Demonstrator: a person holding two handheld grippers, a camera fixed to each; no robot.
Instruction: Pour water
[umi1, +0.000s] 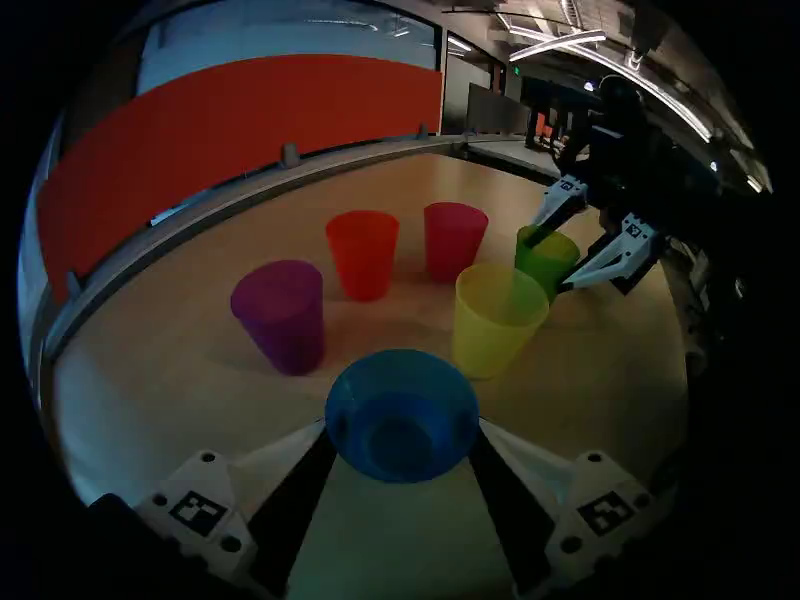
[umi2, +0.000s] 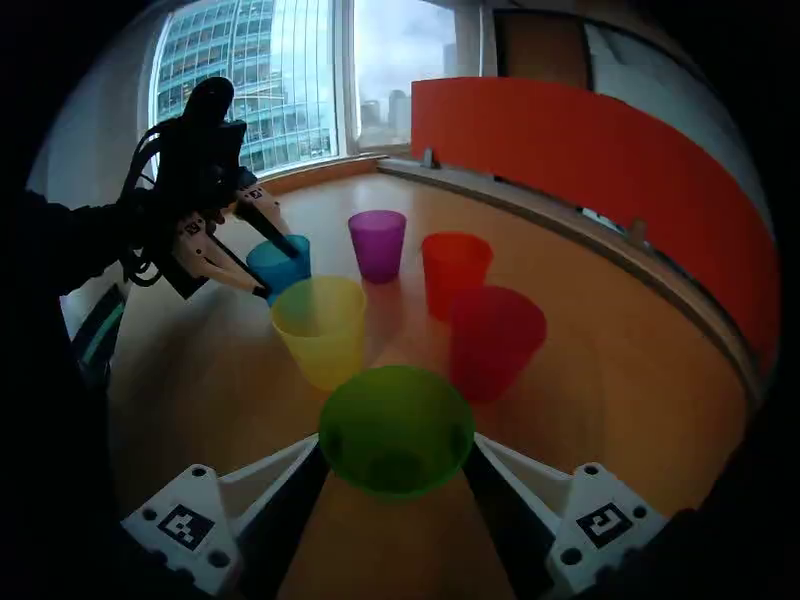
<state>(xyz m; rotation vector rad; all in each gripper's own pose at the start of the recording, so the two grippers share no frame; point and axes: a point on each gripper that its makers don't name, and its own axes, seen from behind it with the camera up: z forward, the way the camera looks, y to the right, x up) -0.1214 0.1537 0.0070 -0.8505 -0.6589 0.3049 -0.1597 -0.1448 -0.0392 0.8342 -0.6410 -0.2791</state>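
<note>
Between the fingers of the left tongs (umi1: 402, 428) sits the blue cup (umi1: 402, 415), upright, with its mouth open towards the camera. Both fingers press on its sides, so the tongs are narrowed to the cup's width. (Whether there is water in it I cannot tell; the bottom only looks darker.) Just ahead of these tongs and a little to their right stands the yellow cup (umi1: 497, 318), and ahead to their left is the purple cup (umi1: 280, 315). Farther ahead, side by side, are the orange cup (umi1: 362, 253) and the red cup (umi1: 454, 240). These four stand upright on the wooden table (umi1: 180, 370), near one another but apart. Beyond the yellow cup the right tongs (umi1: 548, 264) reach in from the right, one finger on each side of the green cup (umi1: 546, 265).

In the right gripper view the green cup is gripped upright between those tongs' own fingers, both against its wall. The yellow cup is ahead to their left and the red one ahead to their right, with orange and purple beyond. Far ahead on the left, the left tongs hold the blue cup between their fingers. A long orange panel (umi1: 250, 130) runs along the table's edge ahead of the left tongs, and tall windows (umi2: 260, 80) stand ahead of the right tongs.
</note>
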